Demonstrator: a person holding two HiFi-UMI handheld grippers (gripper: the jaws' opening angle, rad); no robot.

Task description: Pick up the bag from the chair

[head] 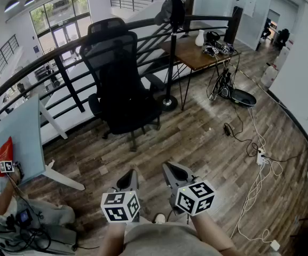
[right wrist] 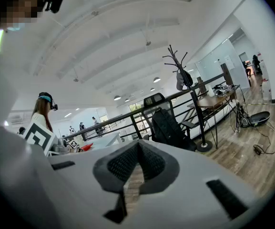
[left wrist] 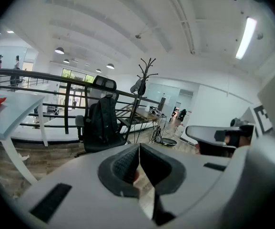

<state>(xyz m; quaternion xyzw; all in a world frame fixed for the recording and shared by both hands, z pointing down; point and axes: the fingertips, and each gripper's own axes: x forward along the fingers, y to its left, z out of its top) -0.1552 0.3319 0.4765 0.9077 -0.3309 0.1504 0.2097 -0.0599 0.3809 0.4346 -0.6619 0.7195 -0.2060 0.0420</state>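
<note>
While the left tool [head: 129, 177] and right tool [head: 171, 170] sit low and side by side in the head view, well apart from the chair, each has its jaws closed tip to tip. Both gripper views show nothing between them.

Far left is a pale counter [head: 20, 137] on white legs, with a red item [head: 5, 152] at its near edge. A black railing [head: 47, 60] runs behind it along an open upper-level edge, with bright windows beyond. The floor [head: 196, 143] is brown wood plank.

In the centre a black office chair [head: 107, 25] faces the tools. The black bag [left wrist: 101, 123] stands upright on its seat and leans against the backrest.

Just right of the chair is a black coat stand [head: 173, 41] on a round base, with a grey garment hung near the top. Next comes a wooden desk [head: 191, 55] on thin legs, with a white vase and some dark gear on top.

Further right, cables [head: 252, 143] trail across the planks to a white power strip [head: 261, 156]. A white wall closes the far right.
</note>
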